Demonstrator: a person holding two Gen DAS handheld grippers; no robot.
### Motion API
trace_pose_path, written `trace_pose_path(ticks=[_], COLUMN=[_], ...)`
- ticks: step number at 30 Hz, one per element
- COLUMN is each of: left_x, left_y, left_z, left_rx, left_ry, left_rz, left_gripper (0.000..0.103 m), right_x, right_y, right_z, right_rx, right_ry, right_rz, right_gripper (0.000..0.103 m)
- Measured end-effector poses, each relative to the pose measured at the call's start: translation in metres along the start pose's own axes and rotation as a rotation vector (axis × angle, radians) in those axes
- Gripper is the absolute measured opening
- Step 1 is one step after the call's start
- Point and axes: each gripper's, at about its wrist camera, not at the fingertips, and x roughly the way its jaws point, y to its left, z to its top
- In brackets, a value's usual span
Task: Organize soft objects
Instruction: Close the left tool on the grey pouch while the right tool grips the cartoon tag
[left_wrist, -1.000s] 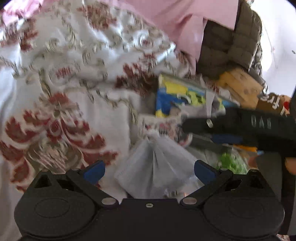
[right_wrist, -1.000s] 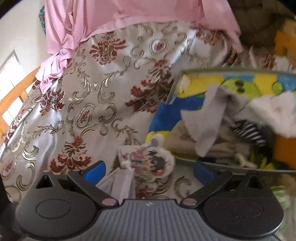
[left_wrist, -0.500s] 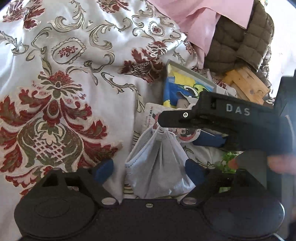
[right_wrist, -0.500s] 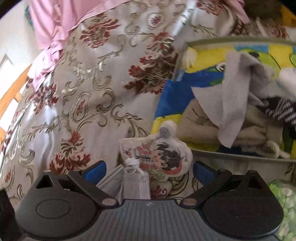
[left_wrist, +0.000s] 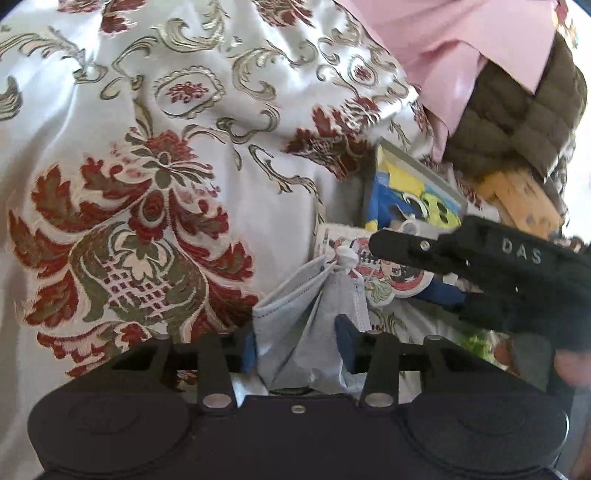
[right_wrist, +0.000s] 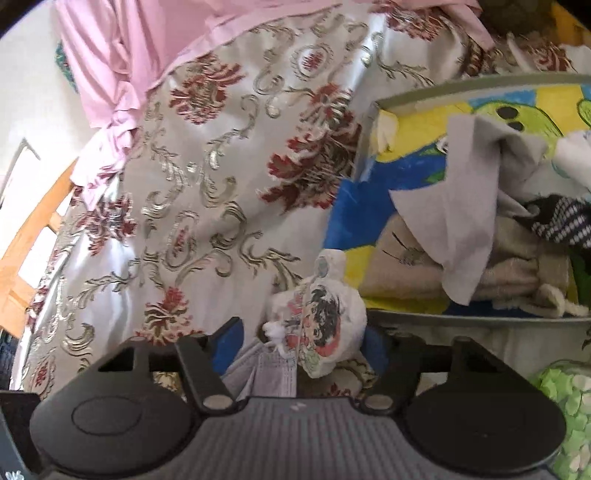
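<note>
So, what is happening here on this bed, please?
A person with a gripper in each hand is sorting soft things on a floral bedspread. The left gripper is closing around a folded pale grey face mask. The right gripper is closing around a small white printed cartoon pouch, which is tied to the mask's loops. Beside them, a shallow box with a yellow and blue drawn lining already holds cloths and socks.

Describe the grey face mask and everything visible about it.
The grey face mask is pleated, soft nonwoven-looking fabric, bunched and crumpled, its white ear loops knotted at the top beside the cartoon-print pouch. It lies on the brocade bedspread, between the blue pads of the left gripper, whose jaws are closing on it.
</note>
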Motion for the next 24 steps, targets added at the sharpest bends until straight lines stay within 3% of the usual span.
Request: trace_pose_path(ticks=[6,14,19,24], left_x=[-0.001,-0.003,-0.008,-0.01], left_y=[0.002,0.005,-0.003,-0.019], left_z=[0.001,0.0,0.0,-0.005], left_rx=[-0.021,-0.044,0.011,0.102], left_ry=[-0.015,-0.038,-0.057,-0.046], left_rz=[-0.006,-0.014,-0.024,-0.021], left_gripper=[0.04,0.038,0.019,0.015], right_x=[0.003,0.002,-0.013,-0.027], right_y=[0.009,0.018,0.017,0.016], right_z=[-0.003,-0.011,-0.015,-0.024], right_rx=[-0.053,-0.124,-0.181,-0.228], right_ry=[-0.024,-0.096,-0.15,-0.178], right_rz=[0.03,-0.021,-0.06,-0.069], right_gripper=[0.055,0.019,0.015,0.015])
